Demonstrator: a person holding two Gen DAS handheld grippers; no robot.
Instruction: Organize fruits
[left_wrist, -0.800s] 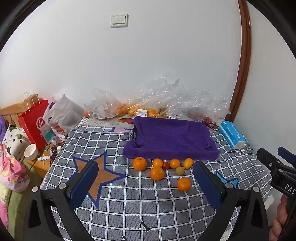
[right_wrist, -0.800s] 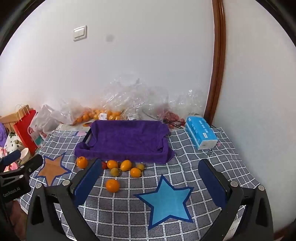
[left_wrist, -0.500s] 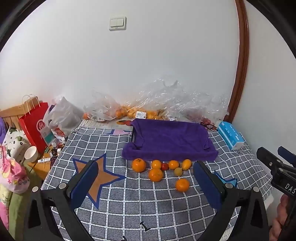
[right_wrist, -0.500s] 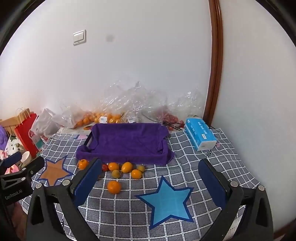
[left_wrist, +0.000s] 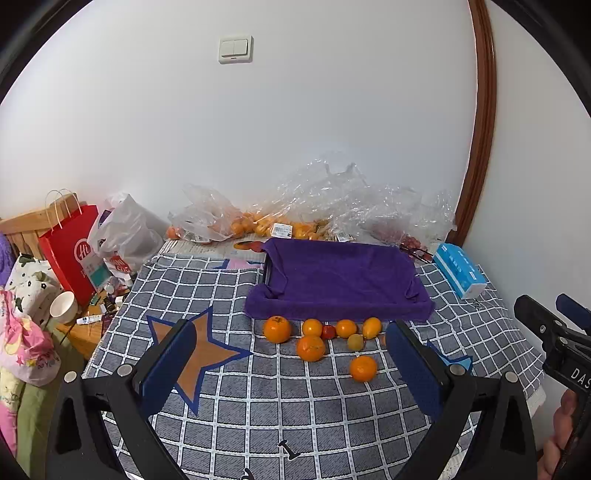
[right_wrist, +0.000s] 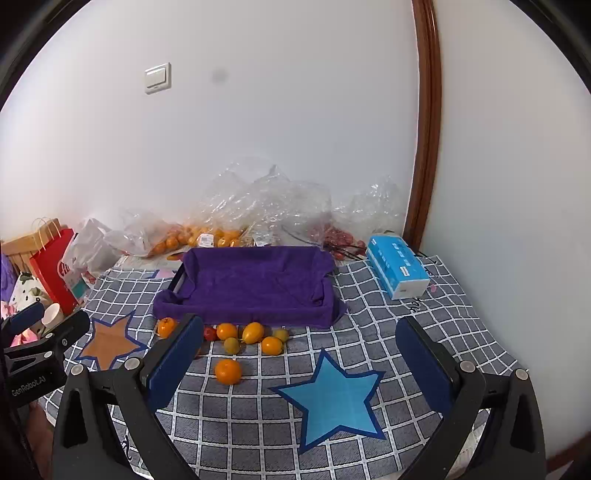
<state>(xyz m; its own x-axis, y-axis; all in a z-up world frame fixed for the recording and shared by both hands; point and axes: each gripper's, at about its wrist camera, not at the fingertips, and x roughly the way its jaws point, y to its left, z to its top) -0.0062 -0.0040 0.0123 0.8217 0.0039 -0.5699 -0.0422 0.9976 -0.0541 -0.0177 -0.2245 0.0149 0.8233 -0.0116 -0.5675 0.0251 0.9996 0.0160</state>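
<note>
On the checked cloth (left_wrist: 258, 406), loose fruits (left_wrist: 314, 336) lay ahead of my left gripper (left_wrist: 295, 373), before the purple-lined tray (left_wrist: 340, 284); right gripper (right_wrist: 299, 369) probably farther. Both gaped, empty.

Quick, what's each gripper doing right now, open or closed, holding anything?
Left gripper: open wide, holding nothing, above the checked cloth.
Right gripper: open wide, holding nothing.

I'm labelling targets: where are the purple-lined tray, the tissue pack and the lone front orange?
purple-lined tray (right_wrist: 258, 284): right wrist view, cloth floor.
tissue pack (right_wrist: 397, 267): right wrist view, top face.
lone front orange (left_wrist: 363, 368): left wrist view, centre.
</note>
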